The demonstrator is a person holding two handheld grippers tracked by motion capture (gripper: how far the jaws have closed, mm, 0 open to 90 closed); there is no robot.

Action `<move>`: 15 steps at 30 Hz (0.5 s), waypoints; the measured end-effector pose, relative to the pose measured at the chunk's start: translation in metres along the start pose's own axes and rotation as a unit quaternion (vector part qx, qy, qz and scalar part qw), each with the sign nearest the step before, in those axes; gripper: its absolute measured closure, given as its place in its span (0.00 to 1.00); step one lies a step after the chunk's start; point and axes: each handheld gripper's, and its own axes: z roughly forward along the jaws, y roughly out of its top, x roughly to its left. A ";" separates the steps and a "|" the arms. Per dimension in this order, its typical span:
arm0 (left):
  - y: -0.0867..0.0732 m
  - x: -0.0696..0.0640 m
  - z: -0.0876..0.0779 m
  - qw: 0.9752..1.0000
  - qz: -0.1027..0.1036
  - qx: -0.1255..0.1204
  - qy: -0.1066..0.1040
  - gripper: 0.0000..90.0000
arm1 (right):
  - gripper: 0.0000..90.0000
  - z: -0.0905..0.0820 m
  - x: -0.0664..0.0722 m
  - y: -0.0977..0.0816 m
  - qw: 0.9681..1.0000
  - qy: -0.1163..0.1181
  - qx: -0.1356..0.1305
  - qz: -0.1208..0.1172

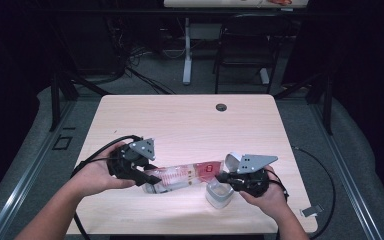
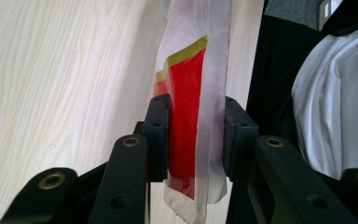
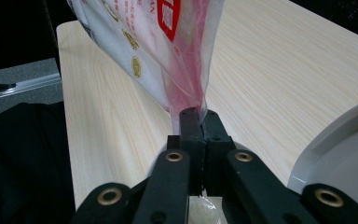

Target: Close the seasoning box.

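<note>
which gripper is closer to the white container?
Right. The right gripper, shut on the end of the plastic bag, sits just above the white container. The left gripper holds the bag's other end, farther off.

Both forearms come in from the near edge of the table, angled toward each other. The left hand [image 1: 97, 174] wraps the left gripper [image 1: 147, 176], whose jaws point toward the right gripper and stand partly apart, each pad pressed against a side of what it holds. The right hand [image 1: 265, 194] holds the right gripper [image 1: 222, 176], its jaws pinched fully together, pointing toward the left one.
</note>
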 end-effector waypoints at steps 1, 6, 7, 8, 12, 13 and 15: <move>0.000 0.000 0.000 1.000 0.000 0.000 0.000 0.76 | 1.00 0.000 0.000 0.000 1.000 0.000 0.000 0.000; 0.000 0.000 0.000 1.000 0.000 -0.004 0.000 0.76 | 1.00 0.000 0.000 0.000 1.000 0.001 -0.001 0.001; 0.000 0.000 0.000 1.000 0.000 -0.005 0.000 0.76 | 1.00 0.000 0.000 0.000 1.000 0.001 0.000 0.001; 0.000 0.000 -0.001 1.000 -0.001 -0.006 -0.001 0.76 | 1.00 0.000 0.000 0.000 1.000 0.001 0.000 0.001; 0.000 0.001 -0.001 1.000 0.000 -0.006 0.000 0.76 | 1.00 0.000 -0.001 -0.001 1.000 0.001 0.002 0.000; 0.000 0.001 -0.001 1.000 0.000 -0.005 0.000 0.76 | 1.00 0.000 -0.001 -0.001 1.000 0.001 0.002 0.000; 0.000 0.001 -0.001 1.000 0.002 -0.006 -0.002 0.76 | 1.00 0.001 0.000 -0.001 1.000 0.000 0.001 0.002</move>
